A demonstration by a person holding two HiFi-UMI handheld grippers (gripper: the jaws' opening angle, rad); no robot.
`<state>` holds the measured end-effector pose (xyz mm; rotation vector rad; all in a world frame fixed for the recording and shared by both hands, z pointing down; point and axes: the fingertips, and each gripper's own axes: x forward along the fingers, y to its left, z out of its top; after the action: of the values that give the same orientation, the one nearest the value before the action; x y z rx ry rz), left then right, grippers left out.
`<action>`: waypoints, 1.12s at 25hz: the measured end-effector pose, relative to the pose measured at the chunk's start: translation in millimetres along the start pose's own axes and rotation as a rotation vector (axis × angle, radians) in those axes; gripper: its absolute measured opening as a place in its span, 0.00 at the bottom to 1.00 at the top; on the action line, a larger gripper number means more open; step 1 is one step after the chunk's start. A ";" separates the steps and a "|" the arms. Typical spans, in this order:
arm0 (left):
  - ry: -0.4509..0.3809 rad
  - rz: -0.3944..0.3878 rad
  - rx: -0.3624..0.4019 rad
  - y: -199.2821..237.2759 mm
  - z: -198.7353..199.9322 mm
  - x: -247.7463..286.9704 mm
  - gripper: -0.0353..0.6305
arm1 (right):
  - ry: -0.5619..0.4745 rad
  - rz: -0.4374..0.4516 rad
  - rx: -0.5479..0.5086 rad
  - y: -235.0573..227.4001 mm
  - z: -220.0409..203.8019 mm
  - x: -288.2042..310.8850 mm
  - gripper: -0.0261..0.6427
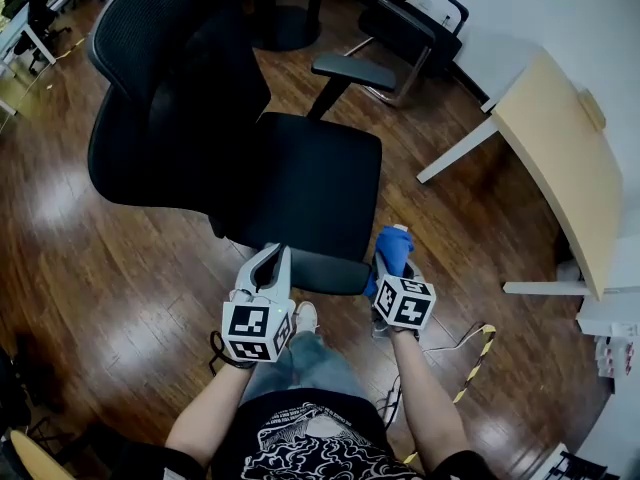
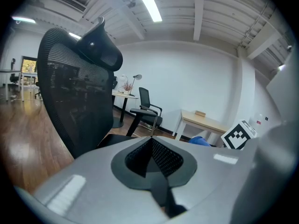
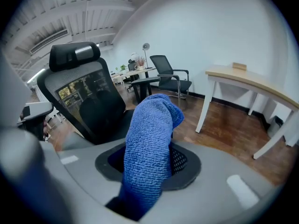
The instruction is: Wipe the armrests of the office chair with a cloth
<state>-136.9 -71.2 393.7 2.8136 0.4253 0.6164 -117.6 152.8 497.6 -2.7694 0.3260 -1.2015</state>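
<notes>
Right gripper clamps cloth (blue), beside armrest

Head view: above the person, facing steeply down; the office chair is near, from centre to 11 o'clock; the left gripper and right gripper are close at 6 o'clock.
Left gripper view: low, facing along its jaws and upward; the chair's back is close at 9 o'clock, the ceiling at 12.
Right gripper view: facing along its jaws; the cloth is very near, dead centre; the desk is at 3 o'clock.
Shared: all three take in the office chair, the desk and the second chair by the wall.
</notes>
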 end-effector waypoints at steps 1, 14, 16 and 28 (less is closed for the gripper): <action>-0.001 0.005 -0.003 0.9 0.1 0.5 0.06 | 0.002 0.008 -0.018 0.4 3.6 2.8 0.25; -0.012 0.096 -0.041 25.8 -0.7 -1.2 0.06 | 0.099 0.264 -0.483 54.8 22.4 47.0 0.25; -0.013 0.112 -0.051 30.8 -2.3 -2.4 0.06 | 0.112 0.307 -0.556 68.8 21.5 50.6 0.25; 0.015 0.175 -0.088 58.9 -24.1 -6.7 0.06 | 0.130 0.492 -0.820 154.2 13.8 69.2 0.25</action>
<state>-139.7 -124.5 429.2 2.7825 0.1514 0.6745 -85.2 -13.2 509.3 -2.8706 1.7342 -1.3000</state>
